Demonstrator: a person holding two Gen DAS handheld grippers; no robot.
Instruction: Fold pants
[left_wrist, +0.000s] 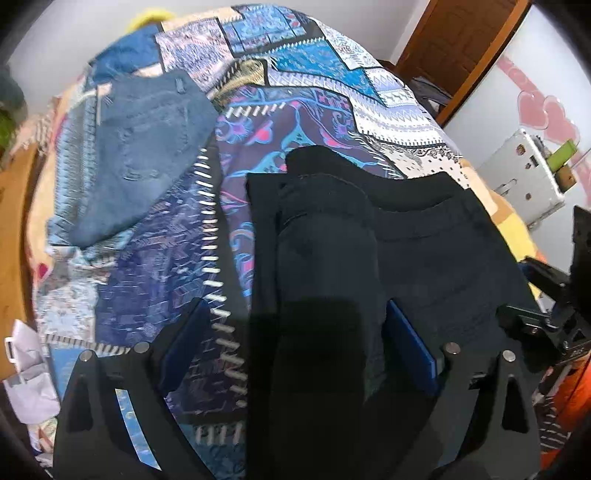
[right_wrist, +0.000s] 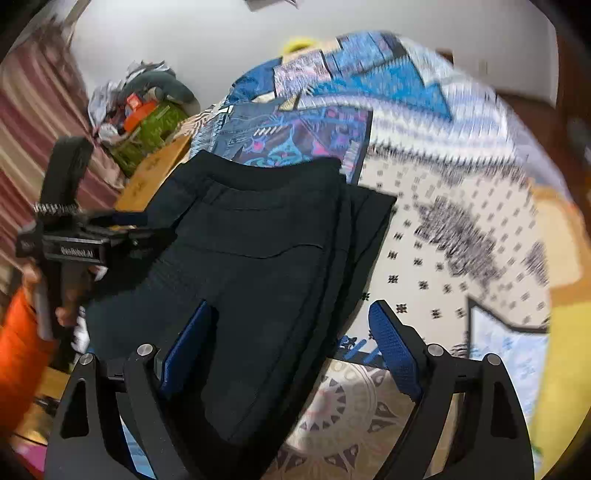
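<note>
Denim-blue folded jeans (left_wrist: 136, 162) lie at far left on the patchwork blue bedspread (left_wrist: 314, 74), well apart from the black folded pants (left_wrist: 369, 258), with bare cover between. Left gripper (left_wrist: 295, 347) is spread wide, fingers astride the pants' left edge. Only the right wrist view shows the pants' right edge (right_wrist: 354, 266) and open cover beyond, under the equally spread right gripper (right_wrist: 291, 347).

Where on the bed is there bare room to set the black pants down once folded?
Bare bedspread lies between the jeans and the black pants, and more beyond the pants toward the far edge. In the right view, the pale patch right of the pants is free. Both open claws crowd the near edge.
</note>
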